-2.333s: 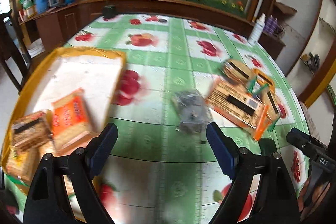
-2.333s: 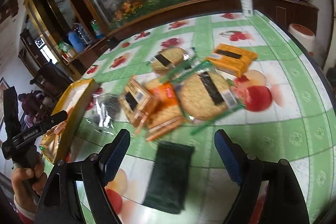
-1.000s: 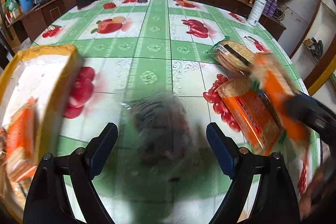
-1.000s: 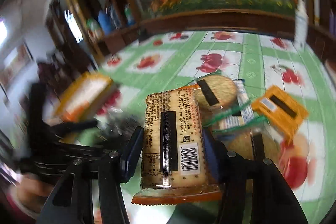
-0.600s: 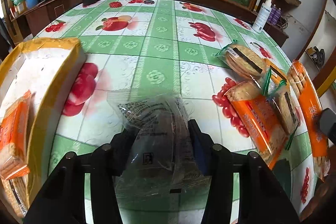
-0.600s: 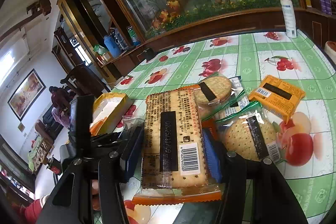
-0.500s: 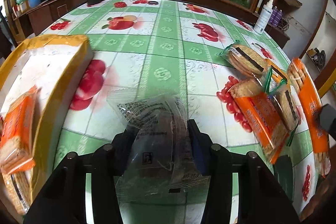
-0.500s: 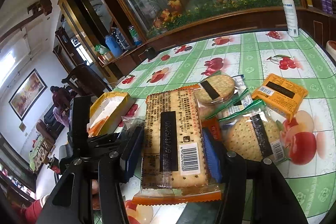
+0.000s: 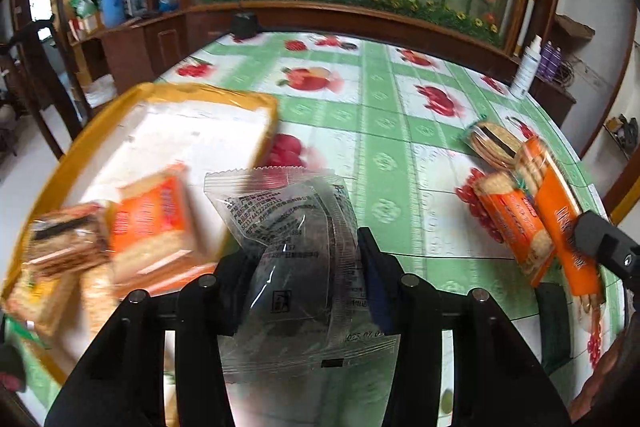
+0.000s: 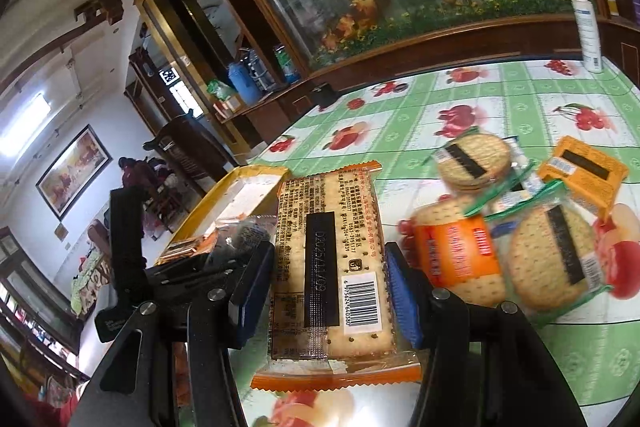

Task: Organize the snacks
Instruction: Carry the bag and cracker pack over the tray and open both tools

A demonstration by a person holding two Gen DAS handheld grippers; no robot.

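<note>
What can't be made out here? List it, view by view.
- Left wrist view: packets in the yellow tray are motion-blurred; labels unreadable.
- Left wrist view: contents of the clear packet in the left gripper are lost to glare.
- Right wrist view: the cracker pack in the right gripper hides the table behind.

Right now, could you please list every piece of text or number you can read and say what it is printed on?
"D2025/11/09": black strip on the cracker pack held in the right gripper.
"6 975624 640380", roughly: barcode on that pack.
Small Chinese print on that pack: too small to read.
Print on the clear wrapper in the left gripper: too blurred.
Orange packs' lettering: unreadable.
</note>
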